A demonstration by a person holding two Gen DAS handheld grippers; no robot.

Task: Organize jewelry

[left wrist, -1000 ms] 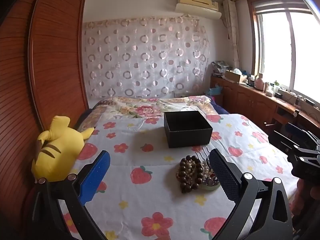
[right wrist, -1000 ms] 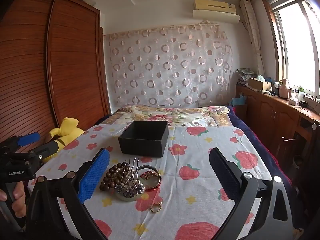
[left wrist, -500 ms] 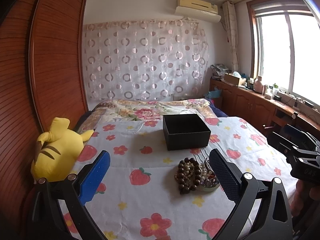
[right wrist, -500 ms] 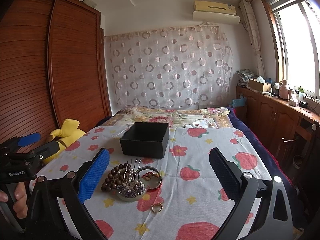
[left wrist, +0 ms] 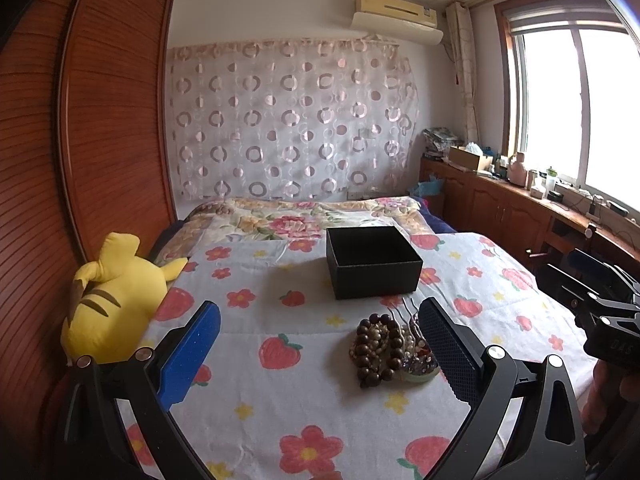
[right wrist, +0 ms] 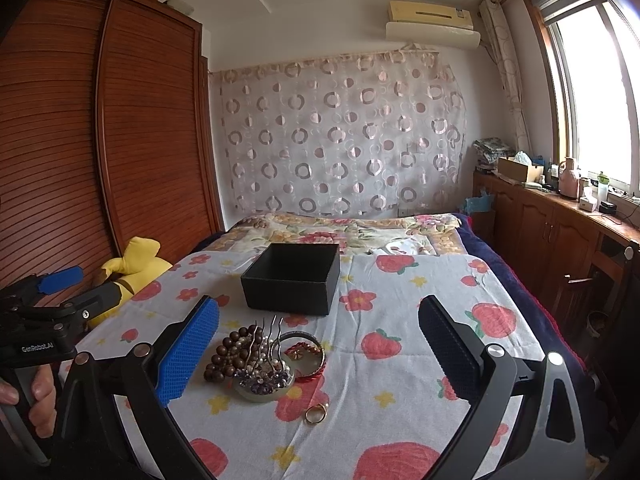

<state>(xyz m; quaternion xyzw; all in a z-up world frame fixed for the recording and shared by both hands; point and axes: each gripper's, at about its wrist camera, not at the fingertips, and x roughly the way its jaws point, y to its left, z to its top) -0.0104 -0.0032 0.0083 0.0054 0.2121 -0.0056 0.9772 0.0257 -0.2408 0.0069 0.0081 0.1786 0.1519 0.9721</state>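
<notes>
A pile of jewelry lies on the flowered bedspread: a dark wooden bead bracelet, beaded hairpins, a red bangle, a pale green bangle and a gold ring. An open, empty black box stands behind the pile. My left gripper is open and empty, above the bed, left of the pile. My right gripper is open and empty, above the pile's right side.
A yellow plush toy lies at the bed's left edge by the wooden wardrobe. Wooden cabinets with clutter run under the window on the right. The other gripper shows at each view's edge.
Both views have tilted up slightly and drifted back a little; the box and jewelry sit a little lower in frame. Nothing on the bed has moved. Both grippers stay open.
</notes>
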